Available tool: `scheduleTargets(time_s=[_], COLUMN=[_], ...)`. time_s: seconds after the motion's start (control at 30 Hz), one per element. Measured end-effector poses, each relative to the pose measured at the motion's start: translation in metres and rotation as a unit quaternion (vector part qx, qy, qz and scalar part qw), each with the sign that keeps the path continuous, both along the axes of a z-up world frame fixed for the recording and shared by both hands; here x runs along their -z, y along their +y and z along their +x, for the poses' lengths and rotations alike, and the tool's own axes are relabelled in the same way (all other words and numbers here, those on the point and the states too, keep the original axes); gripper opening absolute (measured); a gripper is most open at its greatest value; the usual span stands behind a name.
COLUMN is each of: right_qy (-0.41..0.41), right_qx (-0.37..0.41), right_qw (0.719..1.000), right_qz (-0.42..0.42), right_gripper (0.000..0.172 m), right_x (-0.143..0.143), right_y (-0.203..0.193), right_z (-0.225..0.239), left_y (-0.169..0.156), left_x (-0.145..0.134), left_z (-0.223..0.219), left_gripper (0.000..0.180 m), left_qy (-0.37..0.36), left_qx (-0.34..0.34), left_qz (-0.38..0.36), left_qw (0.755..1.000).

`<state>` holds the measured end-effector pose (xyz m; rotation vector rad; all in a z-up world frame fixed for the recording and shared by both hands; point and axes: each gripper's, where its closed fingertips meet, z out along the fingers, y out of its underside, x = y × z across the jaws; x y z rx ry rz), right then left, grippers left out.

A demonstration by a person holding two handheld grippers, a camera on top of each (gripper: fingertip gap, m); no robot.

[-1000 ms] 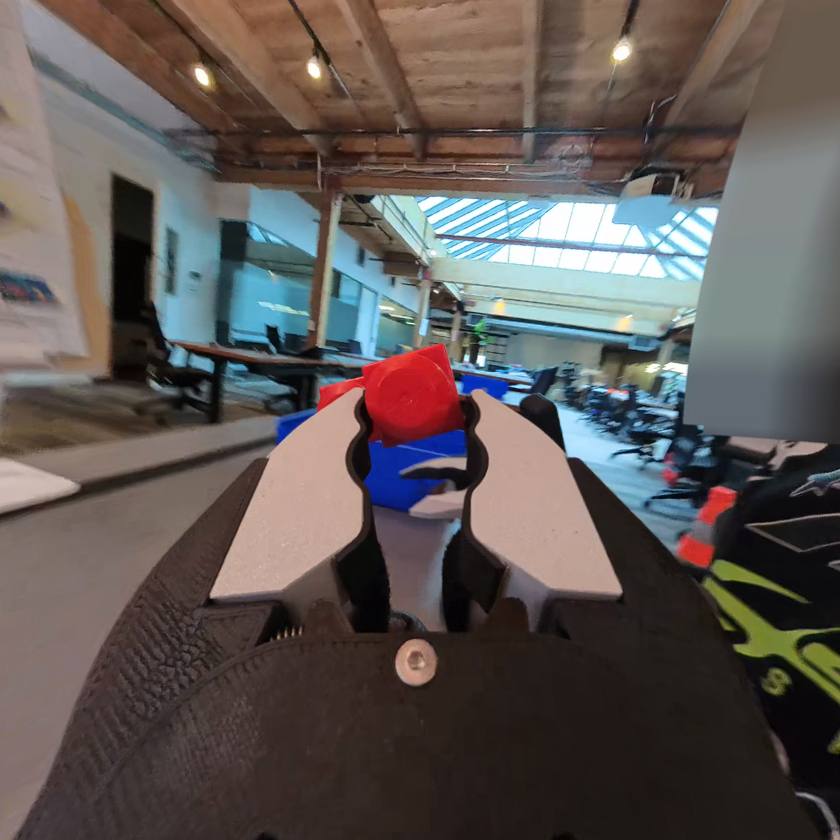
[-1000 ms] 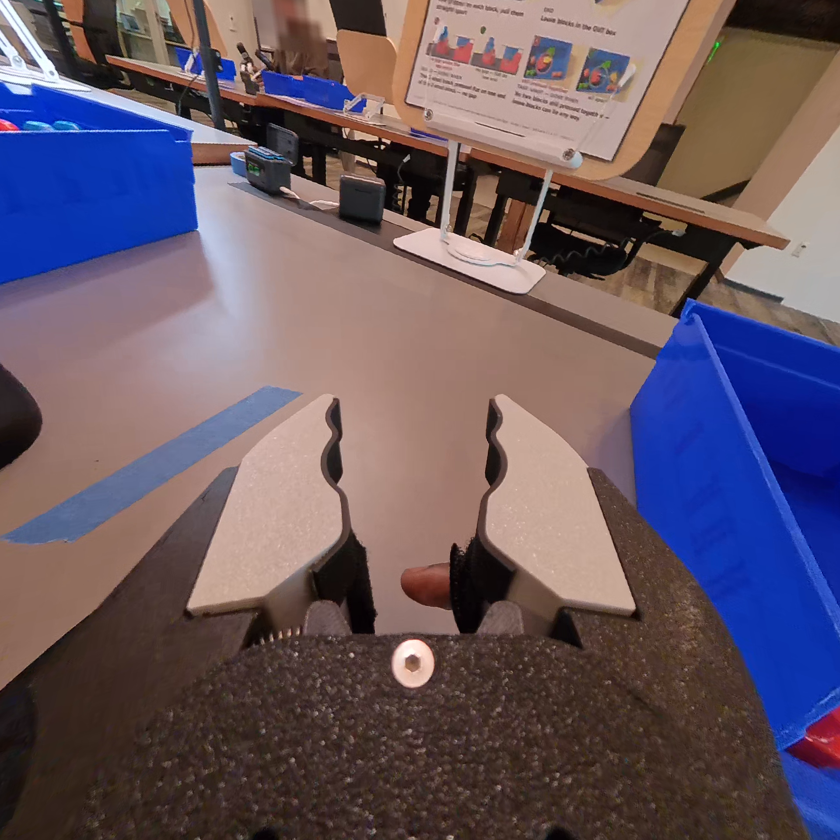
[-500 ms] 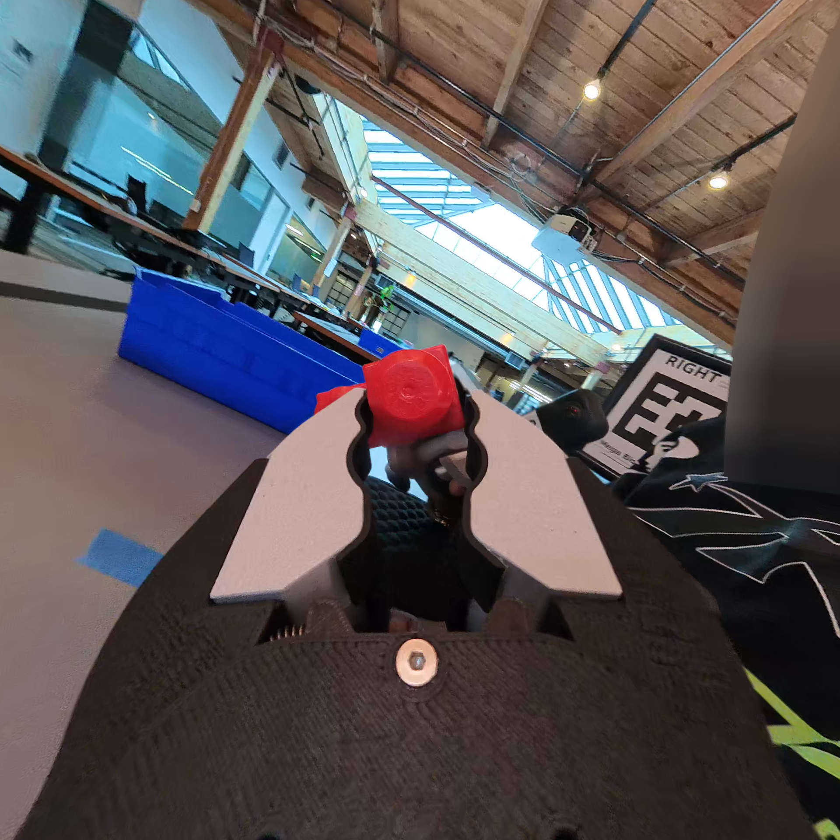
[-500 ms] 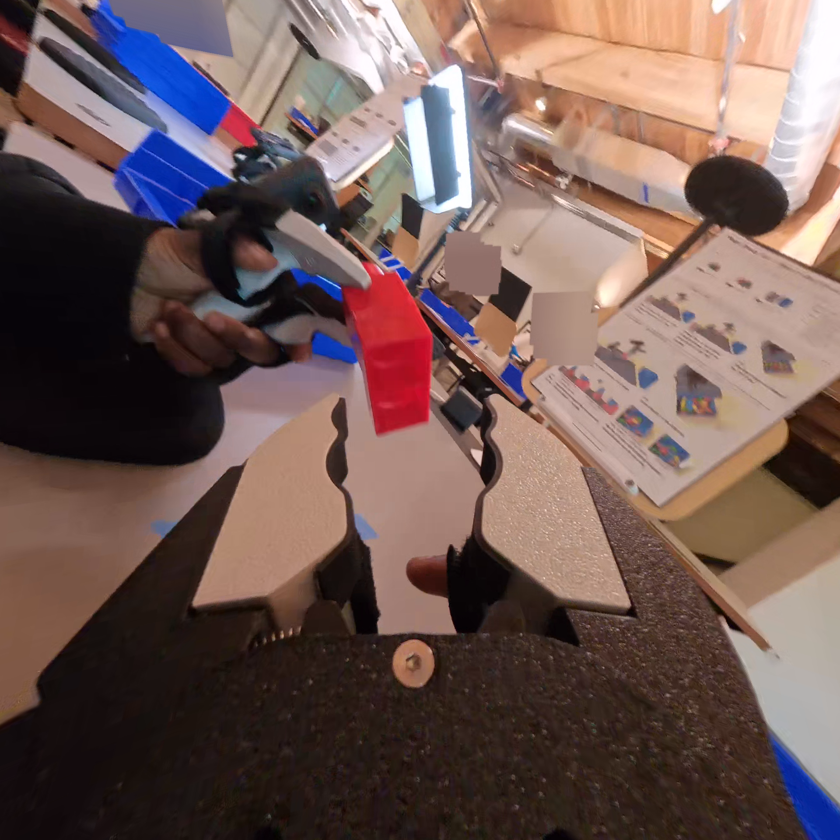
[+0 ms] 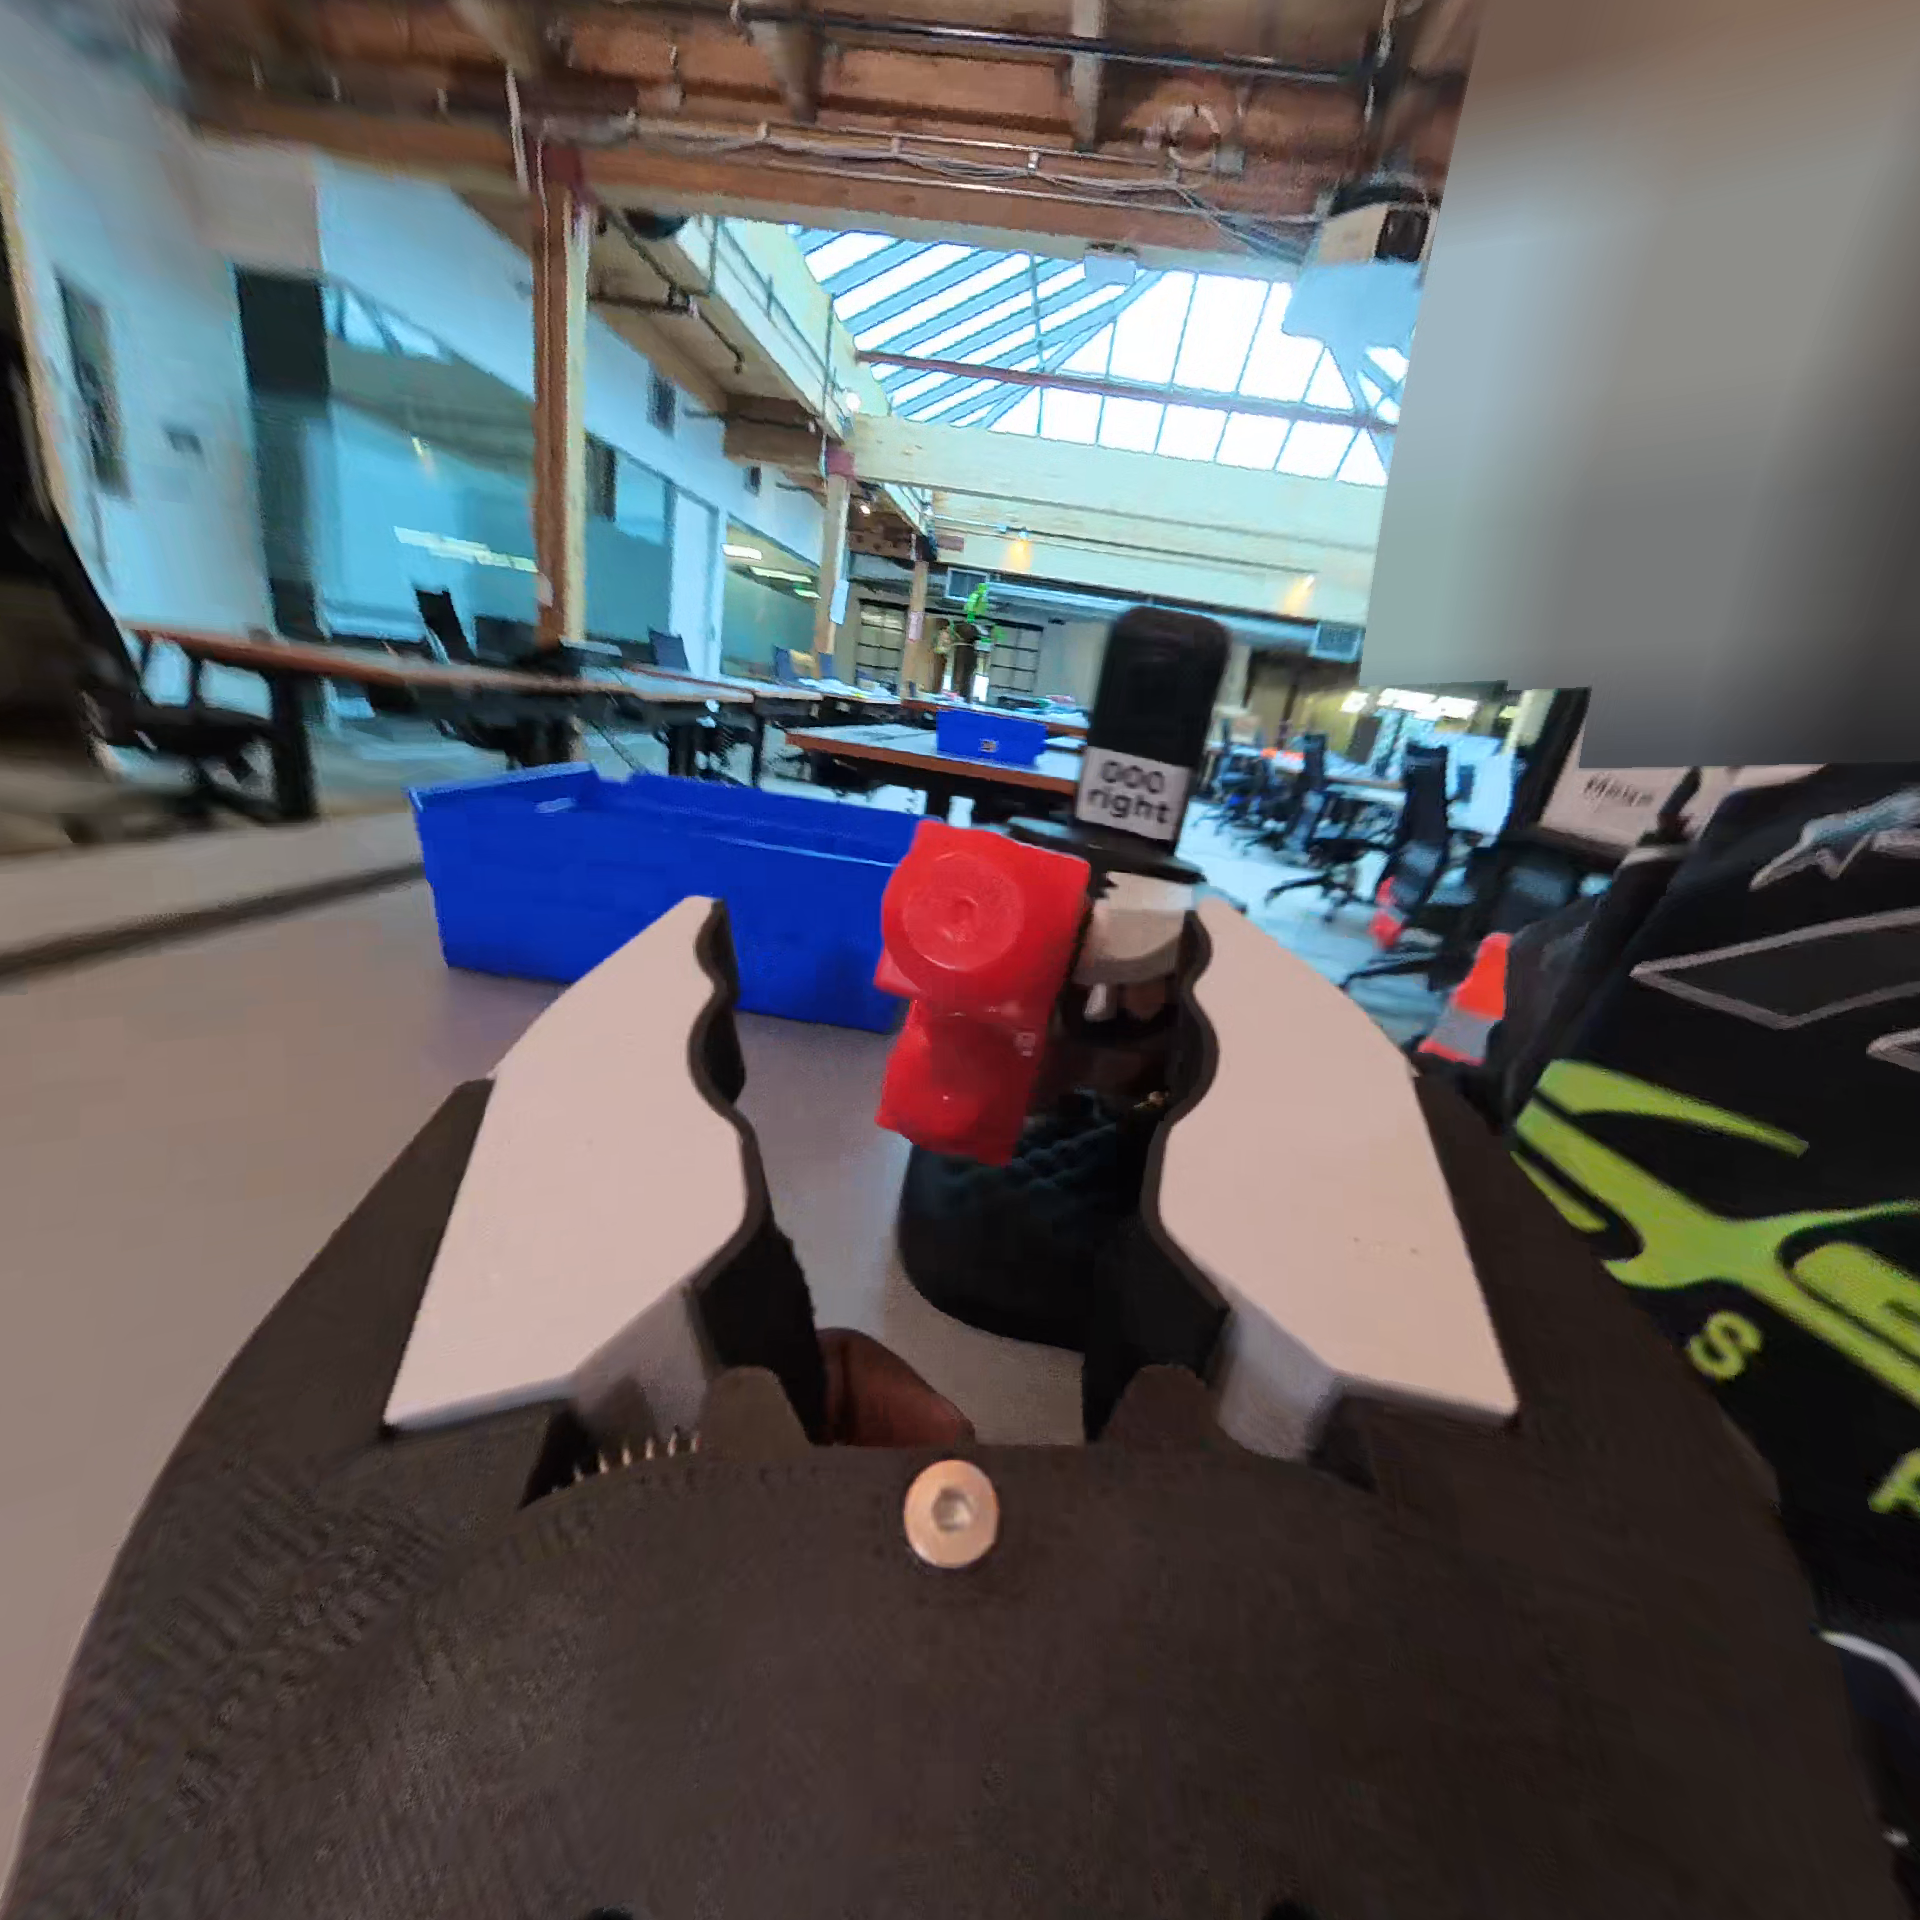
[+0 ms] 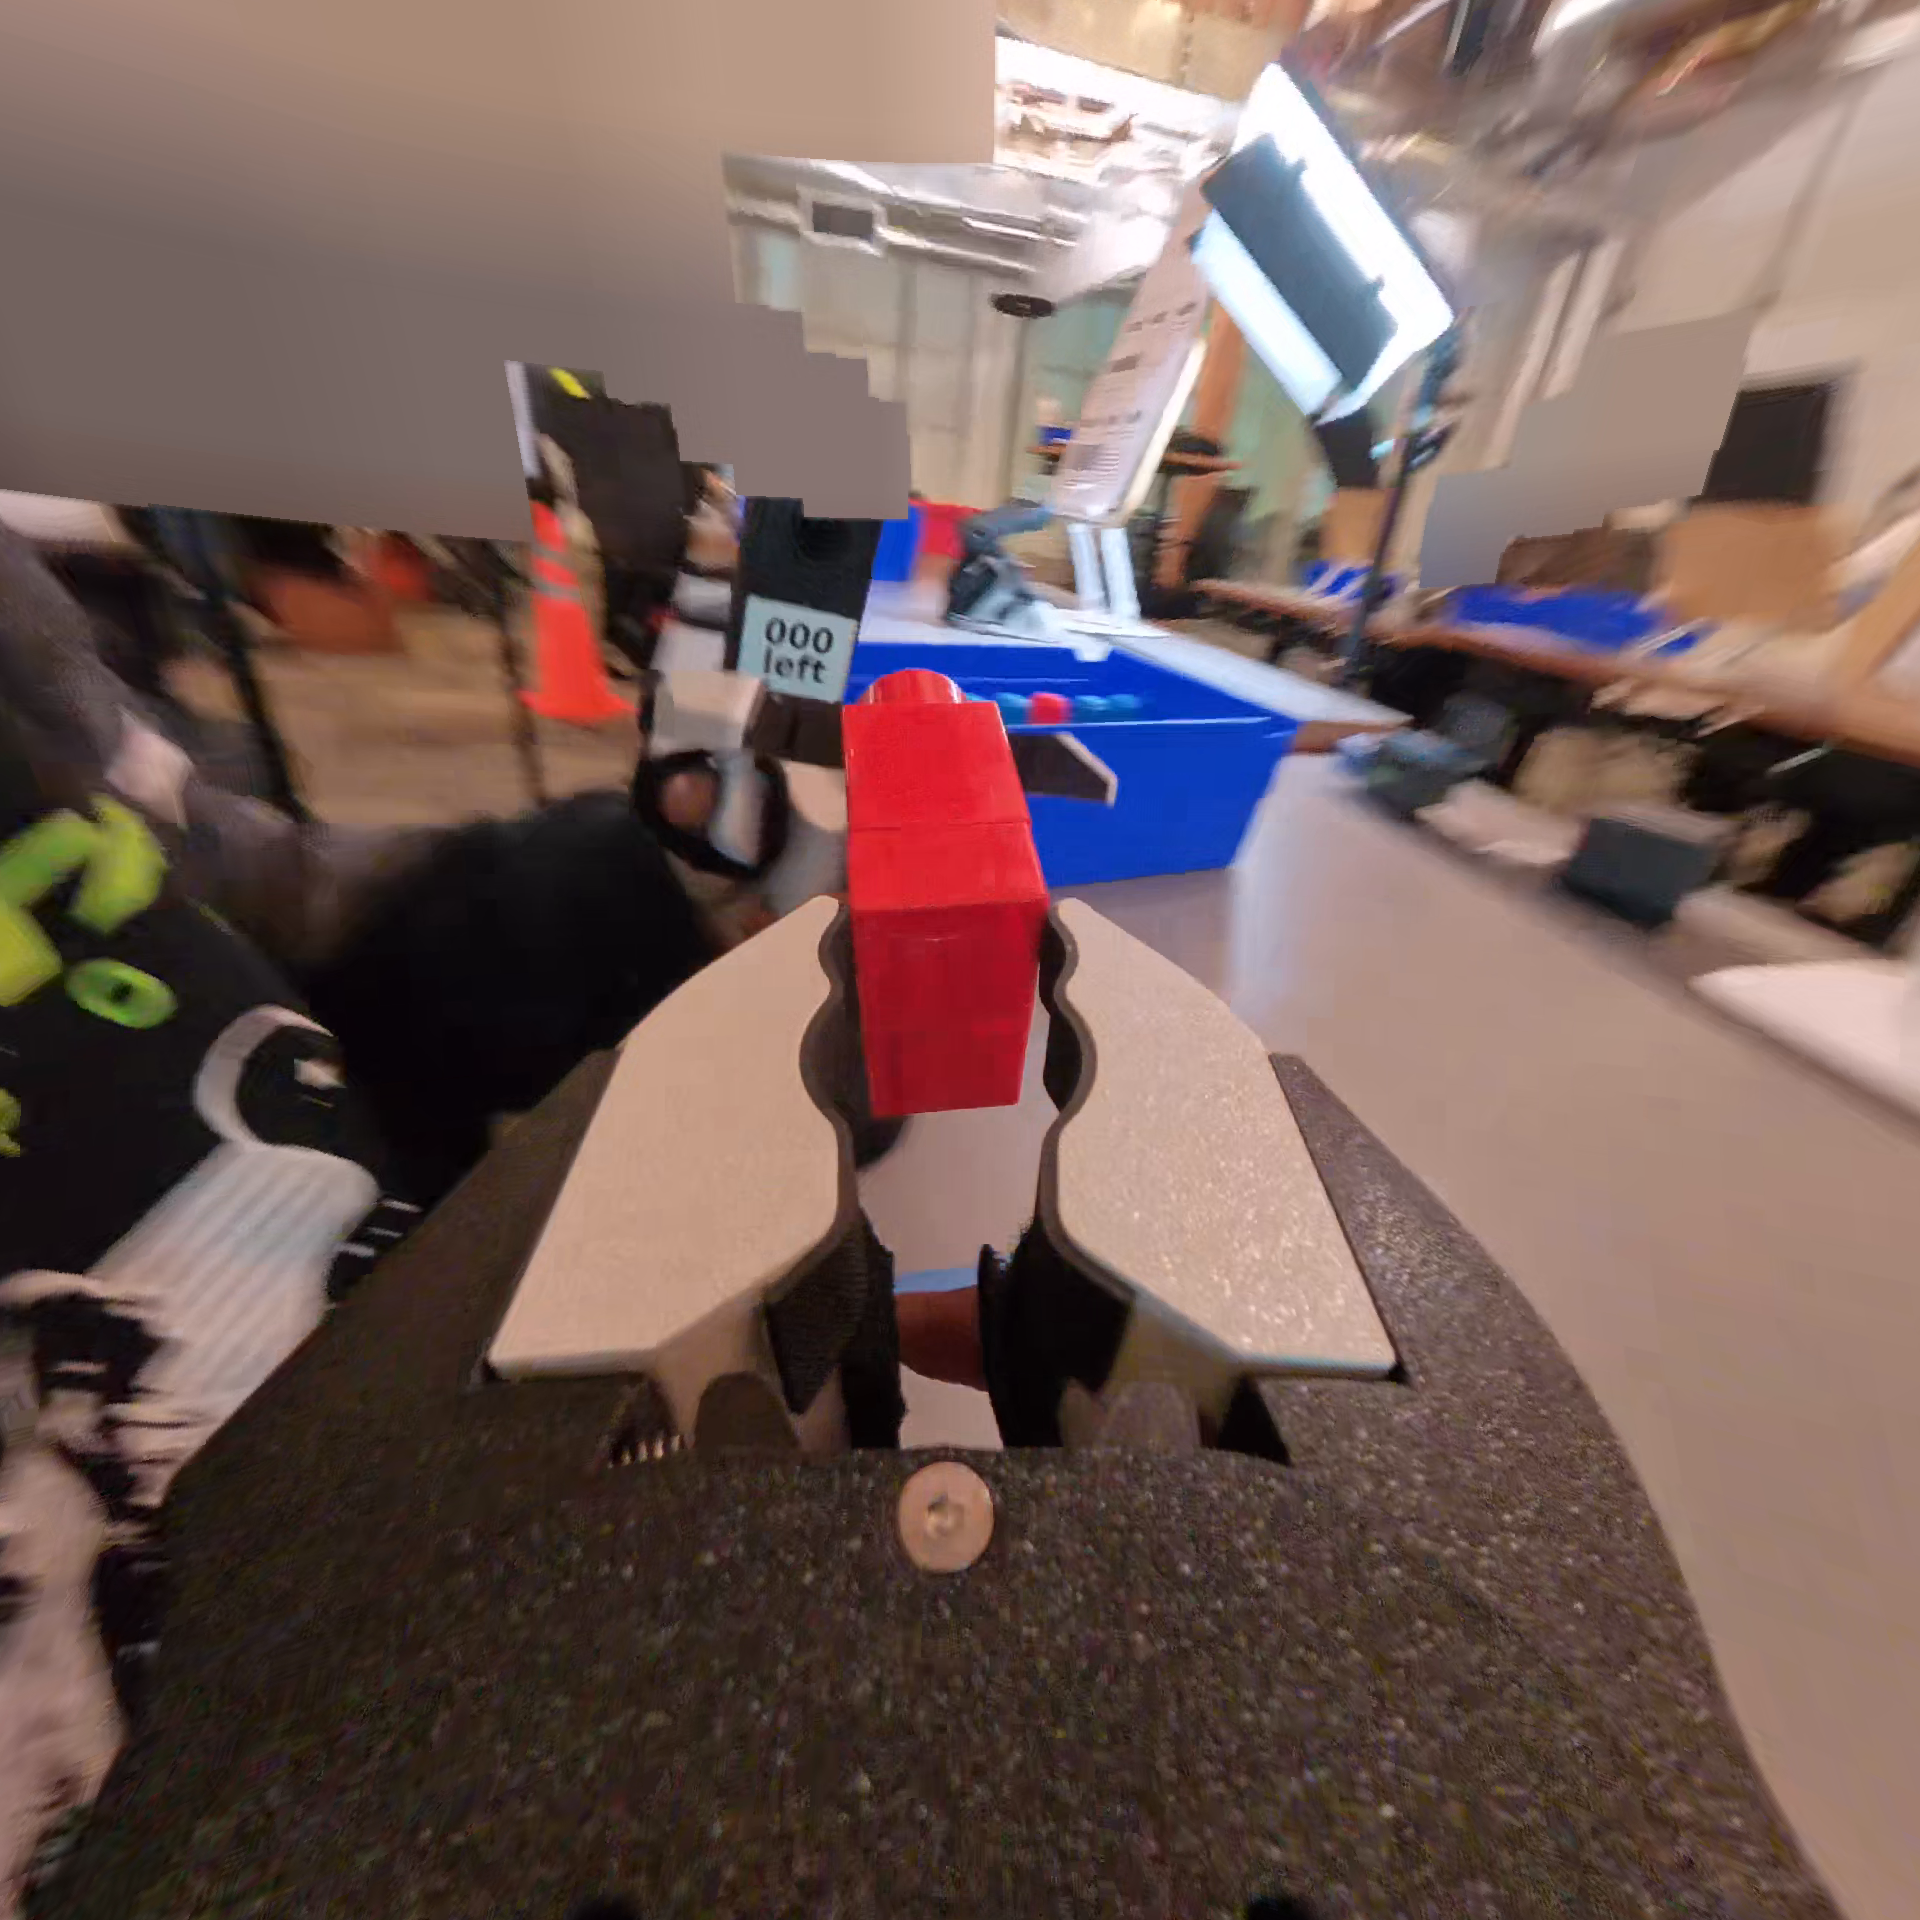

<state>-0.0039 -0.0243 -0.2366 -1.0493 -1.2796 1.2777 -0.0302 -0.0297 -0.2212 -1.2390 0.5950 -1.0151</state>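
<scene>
In the right wrist view my right gripper [image 6: 945, 914] is shut on a stack of two red blocks [image 6: 940, 935]; both pads press its sides, and a round stud tops it. My left gripper [image 5: 956, 925] is wide open. The same red stack [image 5: 977, 997] hangs between its fingers without touching either pad. The right gripper's finger [image 5: 1132, 935] shows just behind the stack. In the right wrist view one left finger [image 6: 1075, 774] sticks out beyond the stack, clear of it.
A blue bin [image 5: 644, 873] stands on the grey table [image 5: 208, 1143]. Another blue bin [image 6: 1143, 790] holds several coloured blocks. A person's black sleeve with green print [image 5: 1714, 1195] is at the right. An orange cone [image 6: 566, 634] and a sheet on a stand [image 6: 1132, 416] are farther off.
My left gripper held the red stack and has now opened and let it go. My right gripper swung towards it and shut on the stack's other end.
</scene>
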Motion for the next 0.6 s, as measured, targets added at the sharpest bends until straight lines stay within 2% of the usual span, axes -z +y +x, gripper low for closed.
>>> scheduleTargets(time_s=[0.07,0.13,0.2,0.27,0.47,0.6], right_qy=[0.008,0.002,-0.013,-0.021,-0.054,-0.114], right_qx=[-0.045,-0.079,-0.092,-0.096,-0.106,-0.121], right_qw=[0.995,0.985,0.980,0.977,0.976,0.977], right_qz=[-0.089,-0.151,-0.179,-0.187,-0.181,-0.131], right_gripper=[0.034,0.034,0.034,0.034,0.034,0.042], right_x=[0.000,0.003,0.009,0.012,0.019,0.019], right_y=[-0.001,-0.003,-0.005,-0.007,-0.009,-0.013], right_z=[0.003,0.003,0.001,-0.001,-0.001,0.006], left_y=[-0.010,-0.006,-0.006,-0.006,-0.007,-0.014], left_x=[0.001,0.011,0.012,0.012,0.016,0.028], left_z=[0.010,0.015,0.016,0.015,0.013,0.023], left_gripper=[0.068,0.060,0.052,0.038,0.037,0.036], left_qy=[0.026,0.050,0.049,0.049,0.045,0.089], left_qx=[0.011,0.012,0.018,0.020,0.041,0.070], left_qz=[0.033,0.010,0.005,0.001,-0.025,-0.032], left_qw=[0.999,0.999,0.999,0.999,0.998,0.993])
